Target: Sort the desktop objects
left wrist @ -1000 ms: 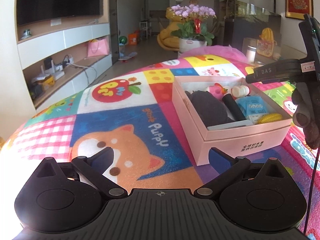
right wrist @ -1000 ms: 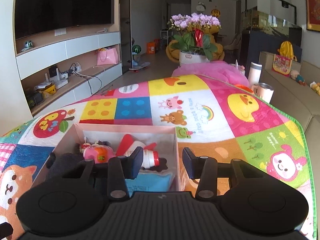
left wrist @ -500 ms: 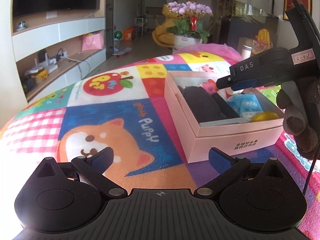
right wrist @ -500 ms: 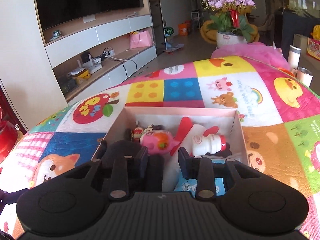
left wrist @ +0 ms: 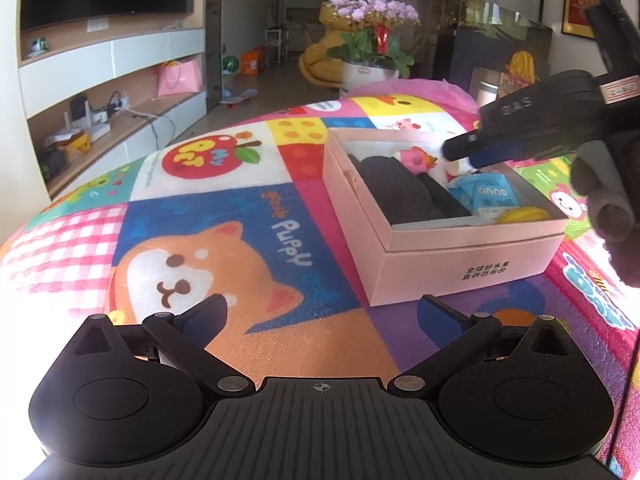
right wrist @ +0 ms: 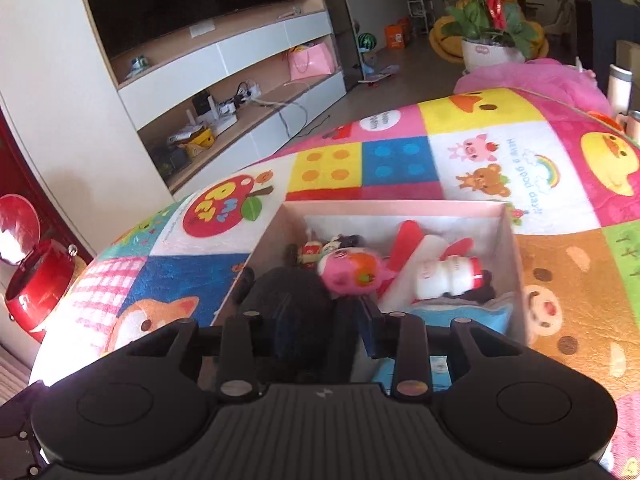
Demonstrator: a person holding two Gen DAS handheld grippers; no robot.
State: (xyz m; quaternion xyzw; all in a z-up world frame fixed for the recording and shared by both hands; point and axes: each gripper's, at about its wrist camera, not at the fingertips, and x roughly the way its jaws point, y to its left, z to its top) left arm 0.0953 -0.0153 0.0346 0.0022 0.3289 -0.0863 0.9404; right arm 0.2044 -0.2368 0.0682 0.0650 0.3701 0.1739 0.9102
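A pink box (left wrist: 460,256) stands on the colourful play mat (left wrist: 248,200). It holds a dark fuzzy item (left wrist: 400,188), a pink toy (left wrist: 414,158), a blue packet (left wrist: 488,194) and a yellow item (left wrist: 522,214). My left gripper (left wrist: 320,316) is open and empty, low over the mat in front of the box. My right gripper (right wrist: 322,320) is open, fingers down inside the box (right wrist: 516,264) around the dark fuzzy item (right wrist: 292,300). The pink toy (right wrist: 348,272) and a small white bottle (right wrist: 444,276) lie just beyond. The right gripper also shows in the left wrist view (left wrist: 472,152), reaching over the box.
A potted orchid (left wrist: 372,44) stands beyond the mat's far end. A TV wall with shelves (left wrist: 100,92) runs along the left. A red pot (right wrist: 36,276) sits at the left of the right wrist view. Cups (right wrist: 618,88) stand at the far right.
My right gripper has moved left and down into the box, and its fingers have spread around the dark fuzzy item. The left gripper has barely shifted and stays open.
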